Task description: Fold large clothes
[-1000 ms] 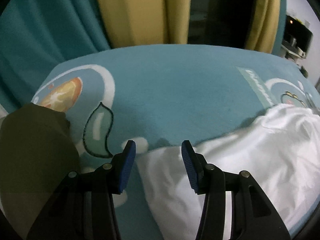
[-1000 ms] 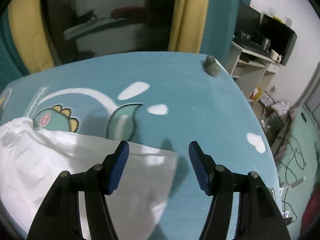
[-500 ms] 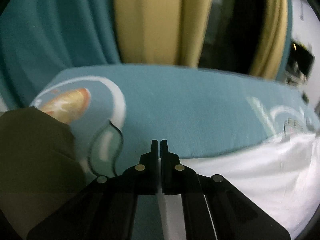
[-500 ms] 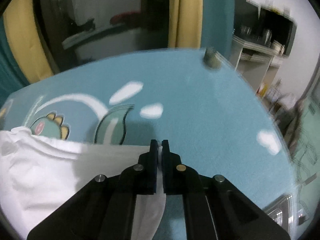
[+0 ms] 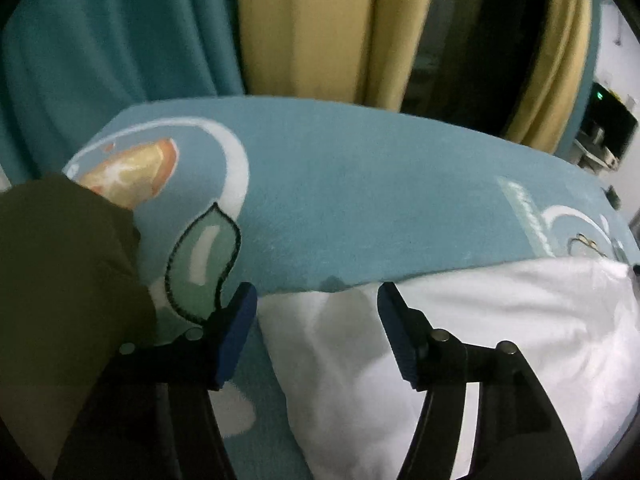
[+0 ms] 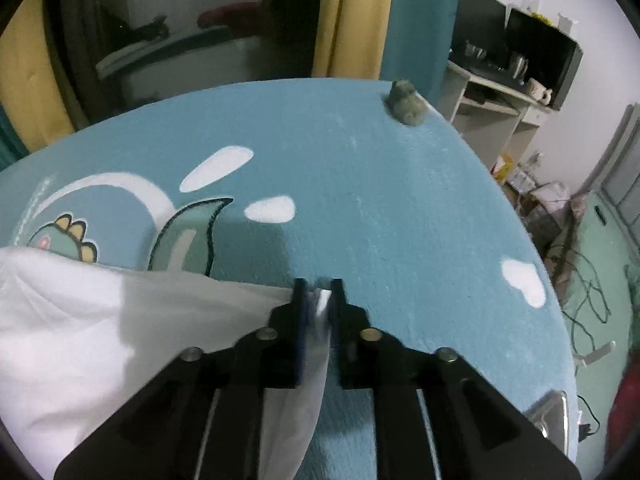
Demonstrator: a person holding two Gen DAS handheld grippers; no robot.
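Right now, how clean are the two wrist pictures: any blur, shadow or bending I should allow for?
Left wrist view: dim and soft, the white garment smeared near the right rim, the blanket's far edge bowed by the fisheye. Right wrist view: brighter and sharper; the right hand-held gripper casts a shadow across the cloth.

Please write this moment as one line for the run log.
left tongs: opening, over white garment | right tongs: opening, garment corner between
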